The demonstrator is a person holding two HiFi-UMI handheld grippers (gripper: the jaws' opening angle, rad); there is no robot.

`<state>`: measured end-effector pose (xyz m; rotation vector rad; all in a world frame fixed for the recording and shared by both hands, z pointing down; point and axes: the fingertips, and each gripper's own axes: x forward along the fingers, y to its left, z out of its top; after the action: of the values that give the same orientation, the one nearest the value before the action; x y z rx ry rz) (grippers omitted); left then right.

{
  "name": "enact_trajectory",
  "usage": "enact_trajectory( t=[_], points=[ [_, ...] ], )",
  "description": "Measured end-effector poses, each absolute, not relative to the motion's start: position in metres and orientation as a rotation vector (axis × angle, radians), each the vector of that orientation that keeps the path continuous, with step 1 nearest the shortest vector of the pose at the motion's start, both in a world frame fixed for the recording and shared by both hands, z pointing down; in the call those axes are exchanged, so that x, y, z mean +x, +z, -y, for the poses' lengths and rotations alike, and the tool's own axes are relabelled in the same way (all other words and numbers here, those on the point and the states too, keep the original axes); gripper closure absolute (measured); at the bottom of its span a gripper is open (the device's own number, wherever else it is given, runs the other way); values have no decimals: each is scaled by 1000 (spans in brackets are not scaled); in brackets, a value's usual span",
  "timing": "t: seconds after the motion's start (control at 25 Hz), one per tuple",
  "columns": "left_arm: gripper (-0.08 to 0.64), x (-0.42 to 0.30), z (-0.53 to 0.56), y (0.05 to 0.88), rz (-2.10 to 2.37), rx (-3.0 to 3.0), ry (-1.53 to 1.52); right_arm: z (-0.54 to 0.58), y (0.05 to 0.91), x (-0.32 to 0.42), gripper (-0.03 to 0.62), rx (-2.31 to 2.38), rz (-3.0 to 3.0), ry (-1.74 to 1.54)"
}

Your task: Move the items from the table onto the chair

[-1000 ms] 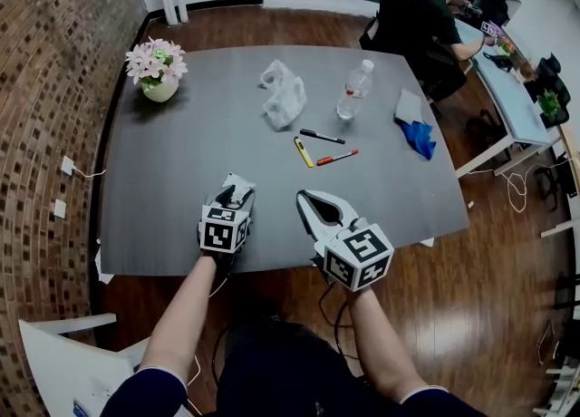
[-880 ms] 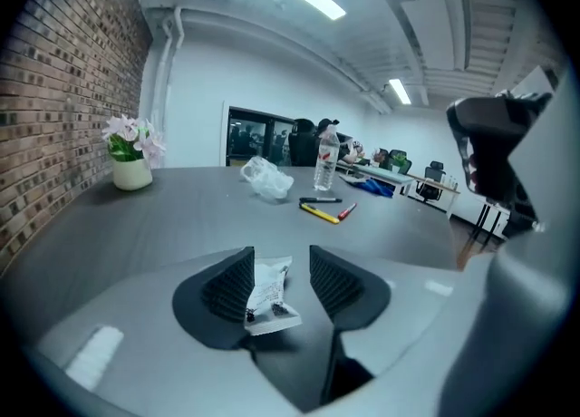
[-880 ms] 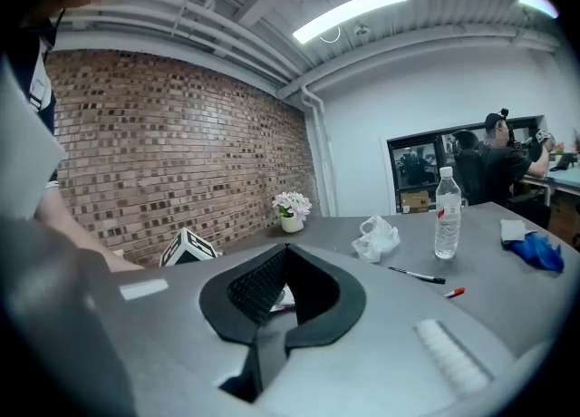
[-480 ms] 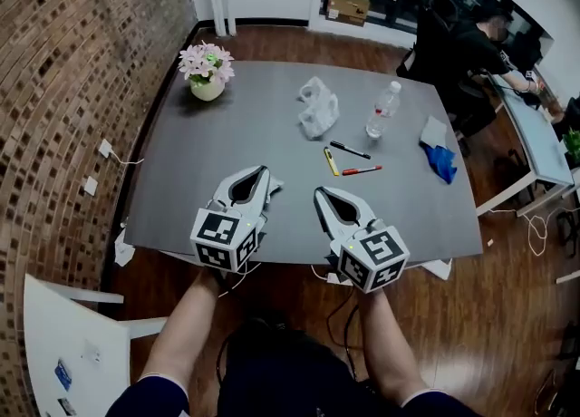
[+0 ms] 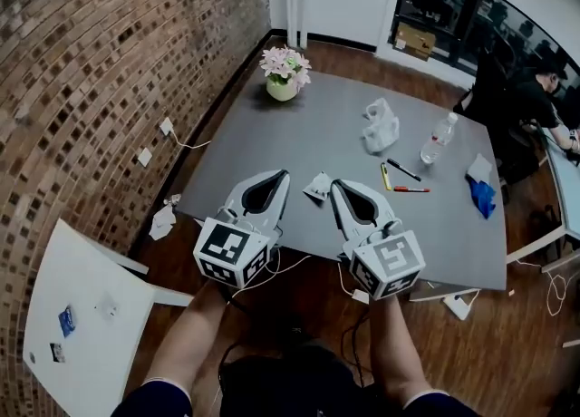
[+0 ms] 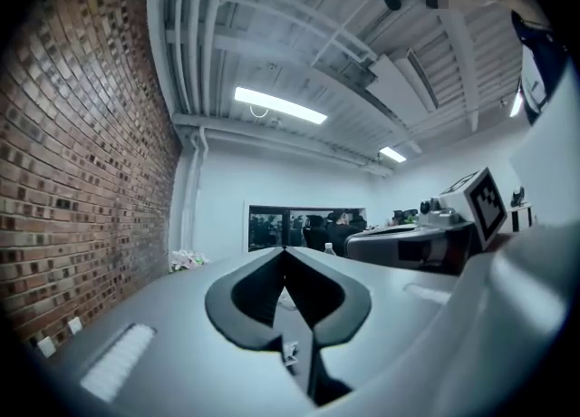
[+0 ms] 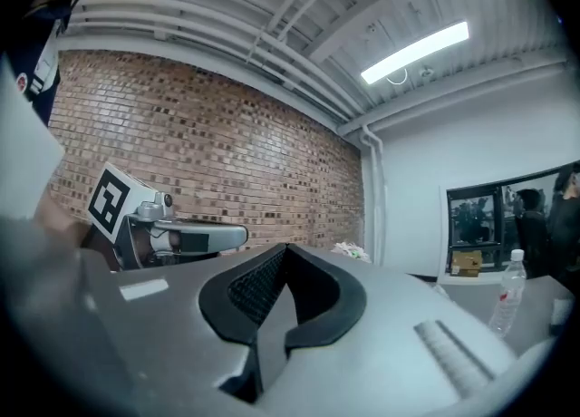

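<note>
My left gripper (image 5: 282,175) and right gripper (image 5: 337,186) are both closed and empty (side by side above the near edge of the table (image 5: 326,134)). The bottle (image 5: 437,140) stands at two o'clock, the chair (image 5: 82,315) at eight.

The left arm (image 5: 188,334) and the right arm (image 5: 391,347) reach out side by side to the near edge of the table (image 5: 317,143). The left gripper (image 5: 283,175) and the right gripper (image 5: 336,185) point flat across the table, both with jaws shut tight and empty.
</note>
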<state>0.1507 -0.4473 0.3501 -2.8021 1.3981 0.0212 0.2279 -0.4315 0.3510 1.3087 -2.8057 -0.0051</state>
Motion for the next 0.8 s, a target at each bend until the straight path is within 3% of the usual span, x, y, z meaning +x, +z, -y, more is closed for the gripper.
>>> enact_trajectory(
  t=[0.36,0.8],
  points=[
    [548,2,360,336,-1736,-2622,40,365,333,80,591,969,2975,-63],
    [548,-236,158,344,-2329,-2158,-77,199,343,-150,591,350,3102,31]
  ],
)
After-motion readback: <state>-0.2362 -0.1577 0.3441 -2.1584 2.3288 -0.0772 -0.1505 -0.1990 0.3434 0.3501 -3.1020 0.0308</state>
